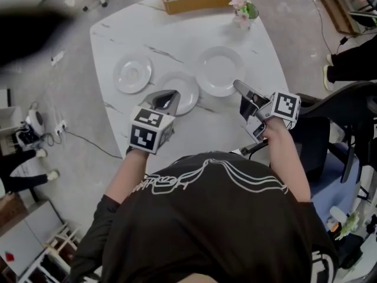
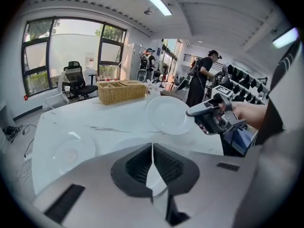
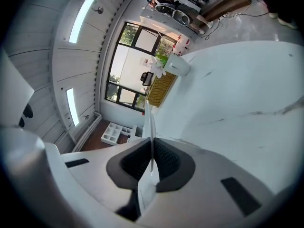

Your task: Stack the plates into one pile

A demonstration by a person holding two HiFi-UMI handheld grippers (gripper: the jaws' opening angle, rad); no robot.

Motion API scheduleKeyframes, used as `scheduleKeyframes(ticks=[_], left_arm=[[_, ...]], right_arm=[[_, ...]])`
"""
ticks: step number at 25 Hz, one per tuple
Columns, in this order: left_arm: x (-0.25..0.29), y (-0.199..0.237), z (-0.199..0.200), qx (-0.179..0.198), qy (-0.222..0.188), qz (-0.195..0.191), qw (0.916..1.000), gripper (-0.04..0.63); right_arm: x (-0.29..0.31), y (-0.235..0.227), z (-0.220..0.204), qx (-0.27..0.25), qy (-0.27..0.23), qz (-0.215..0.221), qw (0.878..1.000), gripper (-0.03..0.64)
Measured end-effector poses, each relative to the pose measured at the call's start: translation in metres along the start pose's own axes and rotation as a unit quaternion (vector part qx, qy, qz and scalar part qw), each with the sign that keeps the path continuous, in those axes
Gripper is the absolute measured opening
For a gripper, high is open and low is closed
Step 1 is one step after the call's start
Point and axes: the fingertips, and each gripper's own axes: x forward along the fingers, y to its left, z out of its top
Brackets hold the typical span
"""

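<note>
- The white marbled table (image 1: 118, 40) carries three round white plates in a loose row. Measured from its middle, one is at 2 o'clock, one at 7 o'clock and one at 9 o'clock.
- The large plate (image 1: 215, 69), at 2 o'clock, is pinched at its 4 o'clock rim. In the left gripper view it looks tipped up off the table (image 2: 166, 114), with its face angled toward the person.
- The middle plate (image 1: 187, 90), at 7 o'clock, is gripped at about its 8 o'clock rim. Whether it has left the table I cannot tell.
- The small plate (image 1: 132, 72), at 9 o'clock, lies flat and untouched, well apart from both tongs.
- The right tongs (image 1: 238, 86) are closed tight on the large plate's rim, which shows edge-on between the pads (image 3: 151, 141).
- The left tongs (image 1: 166, 99) are likewise clamped on the middle plate's rim, with a white sliver caught between the pads (image 2: 152, 151).
- Handling, as a judgement: the plates look like glazed ceramic, so stiff, slick, breakable and fairly weighty. The rim is the only place to take hold. A plate held at one edge will lever down and may slide out of the pads, so it should be kept near level and set down gently.
- Being round, the plates have no long axis. Each resting face points straight up, and the line that matters runs from the gripped edge across the centre.
</note>
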Motion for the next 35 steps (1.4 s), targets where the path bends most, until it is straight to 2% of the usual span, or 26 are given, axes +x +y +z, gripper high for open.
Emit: scheduleKeyframes(ticks=[9, 15, 25, 35], left_arm=[[-0.054, 0.033, -0.031, -0.041, -0.007, 0.003, 0.9991, 0.029], [-0.068, 0.048, -0.052, -0.056, 0.002, 0.007, 0.9984, 0.030], [-0.089, 0.063, -0.075, -0.060, 0.007, 0.015, 0.9981, 0.030], [-0.099, 0.070, -0.087, -0.051, 0.012, 0.013, 0.9985, 0.031]], right_arm=[[0.044, 0.036, -0.045, 0.014, 0.027, 0.018, 0.999, 0.038], [0.065, 0.040, -0.066, 0.014, 0.045, 0.007, 0.999, 0.038], [0.087, 0.035, -0.104, 0.039, 0.067, -0.006, 0.997, 0.040], [0.098, 0.027, -0.120, 0.061, 0.056, -0.004, 0.997, 0.041]])
